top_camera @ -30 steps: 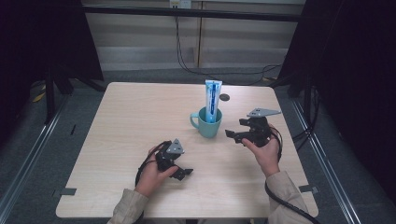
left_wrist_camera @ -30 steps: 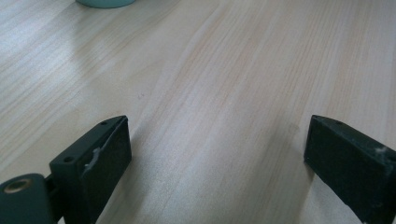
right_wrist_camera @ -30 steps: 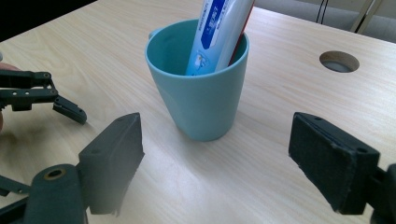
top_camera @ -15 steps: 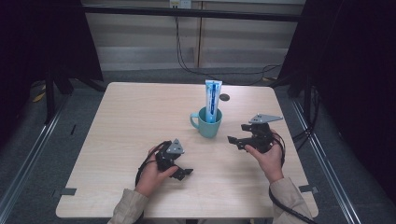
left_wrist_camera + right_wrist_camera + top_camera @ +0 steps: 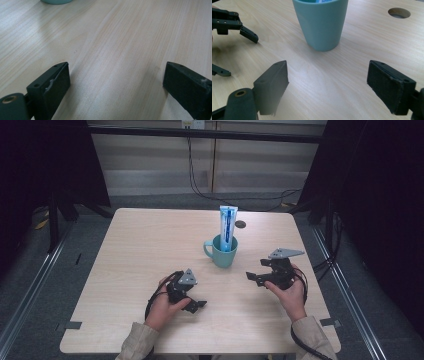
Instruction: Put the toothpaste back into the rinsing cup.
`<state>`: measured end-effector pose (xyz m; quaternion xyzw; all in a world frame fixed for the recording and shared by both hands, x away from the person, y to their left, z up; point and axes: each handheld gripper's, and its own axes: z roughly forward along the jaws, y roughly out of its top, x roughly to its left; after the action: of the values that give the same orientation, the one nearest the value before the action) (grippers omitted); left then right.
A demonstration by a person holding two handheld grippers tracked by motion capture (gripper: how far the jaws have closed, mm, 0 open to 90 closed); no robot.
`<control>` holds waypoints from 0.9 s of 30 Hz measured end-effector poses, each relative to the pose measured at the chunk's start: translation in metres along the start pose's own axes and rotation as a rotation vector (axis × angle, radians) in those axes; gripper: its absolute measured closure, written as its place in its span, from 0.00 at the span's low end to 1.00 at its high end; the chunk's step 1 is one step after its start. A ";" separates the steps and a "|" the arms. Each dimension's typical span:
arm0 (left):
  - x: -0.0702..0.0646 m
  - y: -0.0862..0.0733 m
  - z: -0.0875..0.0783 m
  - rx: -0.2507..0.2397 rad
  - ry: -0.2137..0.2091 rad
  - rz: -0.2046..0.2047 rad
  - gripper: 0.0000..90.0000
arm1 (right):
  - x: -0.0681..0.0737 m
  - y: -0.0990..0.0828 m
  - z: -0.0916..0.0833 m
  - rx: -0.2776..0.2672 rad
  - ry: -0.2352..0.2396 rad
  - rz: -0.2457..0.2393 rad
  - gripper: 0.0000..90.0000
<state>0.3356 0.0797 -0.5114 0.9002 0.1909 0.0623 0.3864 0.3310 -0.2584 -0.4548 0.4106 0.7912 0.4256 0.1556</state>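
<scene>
A teal mug (image 5: 220,252) stands right of the table's middle, with a blue and white toothpaste tube (image 5: 228,227) upright inside it. My right gripper (image 5: 255,270) sits to the mug's right, held in a hand, jaws open and pointing at the mug. In the right gripper view the mug (image 5: 321,23) stands a little beyond my open right gripper (image 5: 328,75), with bare wood between the jaws. My left gripper (image 5: 197,296) rests near the front, left of the mug, open. In the left gripper view my left gripper (image 5: 116,75) spans bare tabletop, and the mug's base (image 5: 56,1) shows at the top edge.
The light wooden table (image 5: 140,245) has a small round hole (image 5: 240,224) behind the mug. Cables trail from both grippers toward the front edge. Dark floor and metal rails surround the table. The left gripper (image 5: 227,22) appears at the left in the right gripper view.
My right gripper has drawn back a little from the mug toward the front edge, still open. The left gripper has not moved.
</scene>
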 end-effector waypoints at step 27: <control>0.000 0.000 0.000 0.002 0.000 0.003 0.08 | 0.001 -0.048 0.008 0.100 -0.007 -0.008 0.17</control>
<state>0.3357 0.0798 -0.5113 0.9009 0.1897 0.0628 0.3853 0.3103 -0.2674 -0.4984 0.4160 0.8128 0.3833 0.1392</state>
